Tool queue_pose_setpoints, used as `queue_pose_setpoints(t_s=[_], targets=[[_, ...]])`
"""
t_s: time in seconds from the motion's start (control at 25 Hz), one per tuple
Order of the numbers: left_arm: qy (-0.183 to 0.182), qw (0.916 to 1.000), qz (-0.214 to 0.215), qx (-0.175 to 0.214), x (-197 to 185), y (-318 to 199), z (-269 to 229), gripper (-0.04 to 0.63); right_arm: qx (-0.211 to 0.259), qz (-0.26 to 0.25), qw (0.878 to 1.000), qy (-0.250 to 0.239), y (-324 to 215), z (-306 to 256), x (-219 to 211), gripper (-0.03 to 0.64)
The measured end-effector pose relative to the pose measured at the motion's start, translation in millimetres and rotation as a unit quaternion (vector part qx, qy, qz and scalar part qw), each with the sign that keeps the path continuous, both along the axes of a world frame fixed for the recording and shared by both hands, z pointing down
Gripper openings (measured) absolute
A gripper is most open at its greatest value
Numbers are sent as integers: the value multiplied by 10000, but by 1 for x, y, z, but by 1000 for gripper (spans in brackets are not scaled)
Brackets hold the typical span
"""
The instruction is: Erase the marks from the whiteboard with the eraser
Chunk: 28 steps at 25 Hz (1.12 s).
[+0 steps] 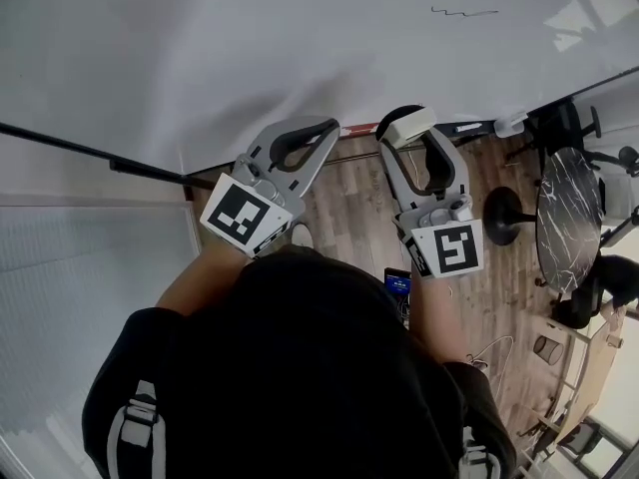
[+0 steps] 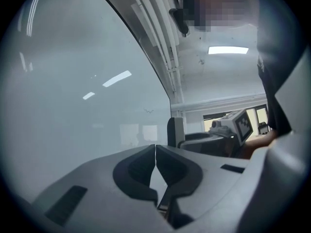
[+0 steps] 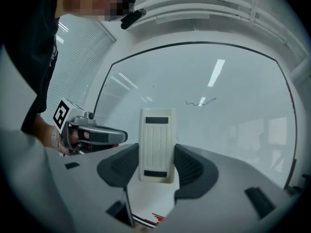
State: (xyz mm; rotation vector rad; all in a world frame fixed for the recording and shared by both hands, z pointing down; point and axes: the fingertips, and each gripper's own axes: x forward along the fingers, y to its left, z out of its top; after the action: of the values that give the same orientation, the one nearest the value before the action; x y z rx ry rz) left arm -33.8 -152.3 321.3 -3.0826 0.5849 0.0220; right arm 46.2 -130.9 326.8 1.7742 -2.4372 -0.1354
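Right gripper (image 3: pixel 156 166) is clamped on the eraser (image 3: pixel 156 140) at frame centre; left gripper (image 2: pixel 155 161) is closed on nothing. The squiggle (image 3: pixel 199 102), upper right on the whiteboard (image 3: pixel 233 144), could be missed if the eraser is pressed tilted.

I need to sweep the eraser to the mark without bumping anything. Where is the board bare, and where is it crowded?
The whiteboard is bare between the eraser, clamped in the right gripper, and the squiggle mark up to its right, and across the left side. Crowded only low down, where the shut left gripper sits beside the right one.
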Motion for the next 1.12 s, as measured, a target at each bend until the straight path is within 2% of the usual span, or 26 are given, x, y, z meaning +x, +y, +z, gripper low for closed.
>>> queue_pose_setpoints(t_s=[0.28, 0.44, 0.68, 1.12], targets=[[11, 9999, 154, 59, -5, -12, -7, 6, 163, 441, 9985, 294, -20, -26, 0, 227], [-77, 9990, -70, 440, -4, -13, -13, 6, 262, 504, 9974, 437, -27, -33, 9, 227], [39, 9996, -174, 234, -2, -27, -21, 6, 418, 543, 9969, 395, -54, -58, 20, 225], [-55, 9969, -763, 166, 1, -29, -15, 6, 832, 442, 9939, 581, -81, -72, 26, 225]])
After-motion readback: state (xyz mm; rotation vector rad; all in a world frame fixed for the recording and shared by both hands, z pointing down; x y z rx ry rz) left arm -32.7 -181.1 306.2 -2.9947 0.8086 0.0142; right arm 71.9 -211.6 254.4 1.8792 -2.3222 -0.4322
